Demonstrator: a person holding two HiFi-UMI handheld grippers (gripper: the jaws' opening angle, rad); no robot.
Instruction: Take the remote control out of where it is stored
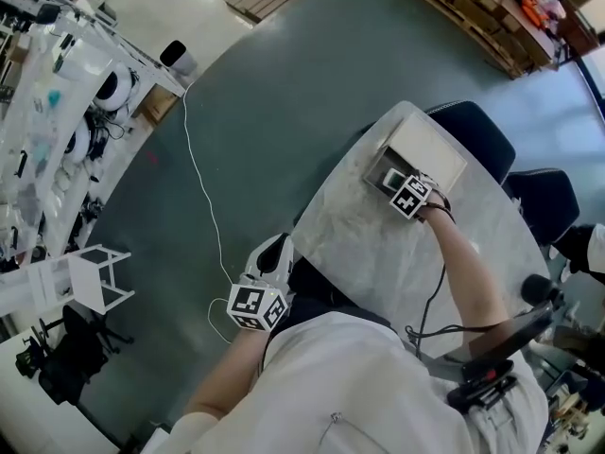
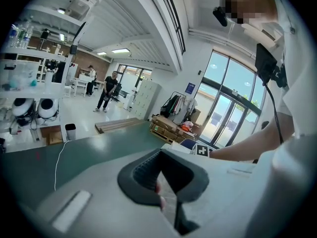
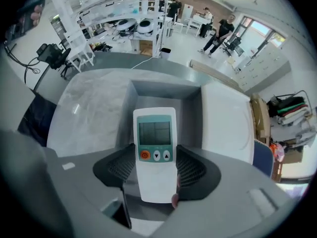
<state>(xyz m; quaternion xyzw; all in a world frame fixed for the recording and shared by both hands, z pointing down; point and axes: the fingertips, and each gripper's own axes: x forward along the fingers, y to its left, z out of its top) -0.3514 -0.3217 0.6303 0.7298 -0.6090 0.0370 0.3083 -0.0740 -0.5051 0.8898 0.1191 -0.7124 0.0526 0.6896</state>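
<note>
A white remote control (image 3: 155,152) with a small screen and an orange button stands between the pads of my right gripper (image 3: 156,168), which is shut on its lower half. Just beyond it lies an open grey compartment (image 3: 190,108) of the white box (image 3: 225,123). The head view shows the right gripper (image 1: 408,195) at that box (image 1: 435,151) on the marble table (image 1: 378,253). My left gripper (image 1: 257,303) hangs off the table's near left edge, beside the person's body. Its own view shows the left gripper (image 2: 161,155) with its tips together and nothing between them.
Two dark blue chairs (image 1: 477,130) (image 1: 550,201) stand behind the table. A white cable (image 1: 203,187) runs over the green floor. A white stool (image 1: 95,277) and cluttered shelves (image 1: 47,112) line the left side. A black device (image 1: 501,348) sits at the table's right.
</note>
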